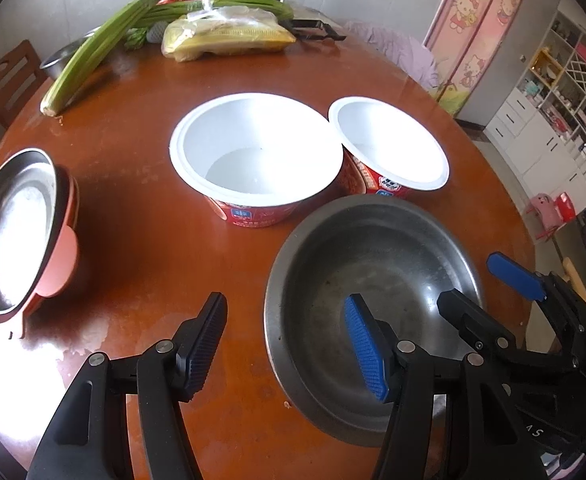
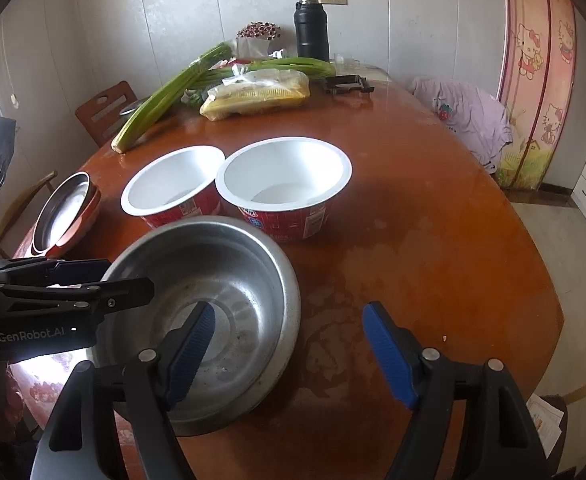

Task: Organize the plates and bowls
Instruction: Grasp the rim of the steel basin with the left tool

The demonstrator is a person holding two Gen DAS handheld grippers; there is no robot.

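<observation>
Both claws stand apart and hold nothing: left claw [image 1: 287, 346], right claw [image 2: 293, 354]. One steel bowl [image 1: 373, 280] sits on the counter [image 1: 141, 216] at the near edge, between them. Two white paper bowls [image 1: 255, 152] stand touching behind it. One steel plate in a red holder [image 1: 17, 232] lies at far left.

We see our right tongs [image 2: 289, 354] spread wide over the brown round tabletop [image 2: 433, 248], left fingertip above the shallow steel bowl [image 2: 229, 280]. Two white-lined red paper bowls [image 2: 283, 184] stand touching behind it, our left tongs [image 2: 105, 280] at its rim.
</observation>
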